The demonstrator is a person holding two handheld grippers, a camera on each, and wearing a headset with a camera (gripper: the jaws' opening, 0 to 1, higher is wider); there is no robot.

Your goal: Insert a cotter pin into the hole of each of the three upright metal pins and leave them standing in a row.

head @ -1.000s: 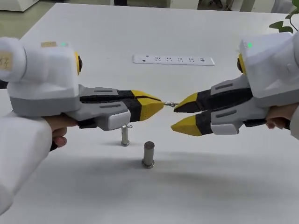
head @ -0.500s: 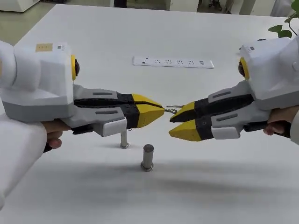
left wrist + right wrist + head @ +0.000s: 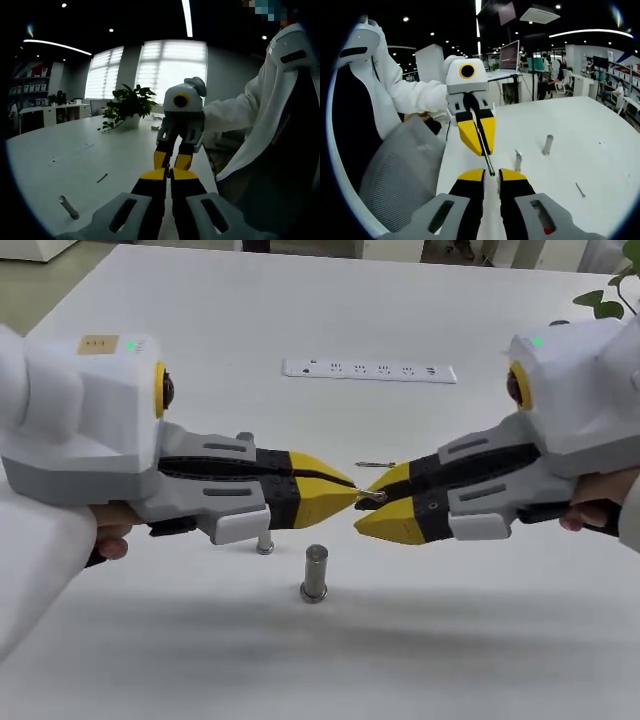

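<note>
My left gripper (image 3: 352, 496) is shut on a thin cotter pin (image 3: 489, 162) and holds it level above the table. The pin's free end (image 3: 374, 497) reaches between the tips of my right gripper (image 3: 363, 508). The right gripper's jaws stand a narrow gap apart around that end and do not visibly clamp it (image 3: 492, 175). Below them one plain metal pin (image 3: 314, 573) stands upright. A second upright pin (image 3: 518, 161) with a cotter pin through its top stands behind it, half hidden by the left gripper (image 3: 264, 543). A spare cotter pin (image 3: 375, 464) lies on the table beyond the grippers.
A white power strip (image 3: 369, 370) lies farther back on the white table (image 3: 480, 640). A potted plant (image 3: 610, 295) stands at the far right edge. A person's white sleeves hold both grippers.
The right gripper's jaws have narrowed from wide open to a small gap. Both grippers have dropped slightly and drawn closer, so the cotter pin's end now sits between the right tips.
</note>
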